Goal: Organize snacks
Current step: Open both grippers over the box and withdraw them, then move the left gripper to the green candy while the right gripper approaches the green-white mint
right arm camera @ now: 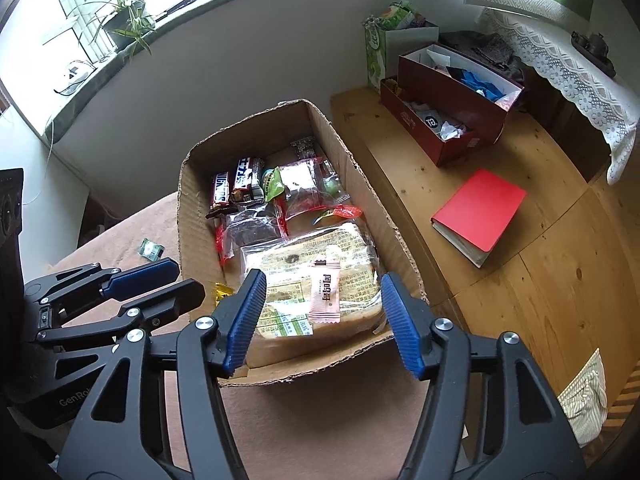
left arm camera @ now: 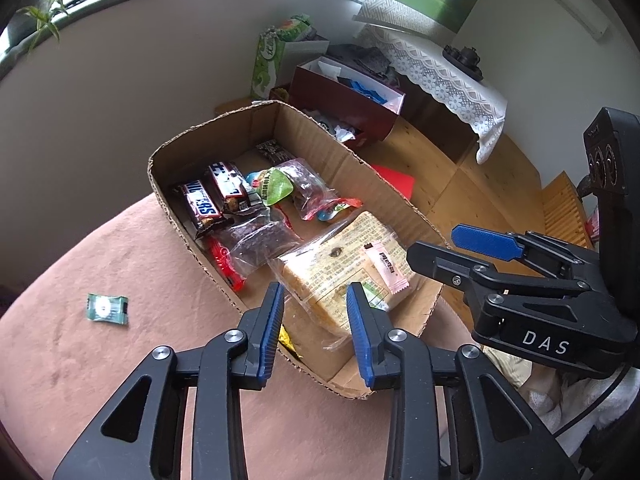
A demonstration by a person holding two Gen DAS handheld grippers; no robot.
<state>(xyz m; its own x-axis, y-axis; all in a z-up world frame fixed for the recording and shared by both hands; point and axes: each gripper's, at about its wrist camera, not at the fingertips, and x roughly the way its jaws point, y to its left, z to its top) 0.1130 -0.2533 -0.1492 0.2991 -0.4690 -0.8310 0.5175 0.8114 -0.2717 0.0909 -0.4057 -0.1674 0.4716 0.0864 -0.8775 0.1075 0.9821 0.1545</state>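
Observation:
An open cardboard box [left arm camera: 168, 208] [right arm camera: 188, 216] sits on a pink cloth. It holds two Snickers bars [left arm camera: 202, 206] [right arm camera: 222, 192], a green pouch [left arm camera: 276, 186], clear bags of dark snacks [left arm camera: 260, 240], a wrapped cake loaf [left arm camera: 340, 264] [right arm camera: 304, 280] and a small pink sachet [left arm camera: 386, 266] [right arm camera: 326, 292] on top of the loaf. A green wrapped candy [left arm camera: 107, 309] [right arm camera: 151, 249] lies on the cloth left of the box. My left gripper [left arm camera: 316, 312] is open and empty above the box's near end. My right gripper [right arm camera: 322, 312] is open and empty above the loaf.
A red notebook [right arm camera: 478, 210] lies on the wooden table [right arm camera: 540, 280] right of the box. A dark red box [right arm camera: 452, 96] of odds and ends and a green carton [right arm camera: 376, 60] stand at the back. A lace-covered cabinet [right arm camera: 580, 72] is at the far right.

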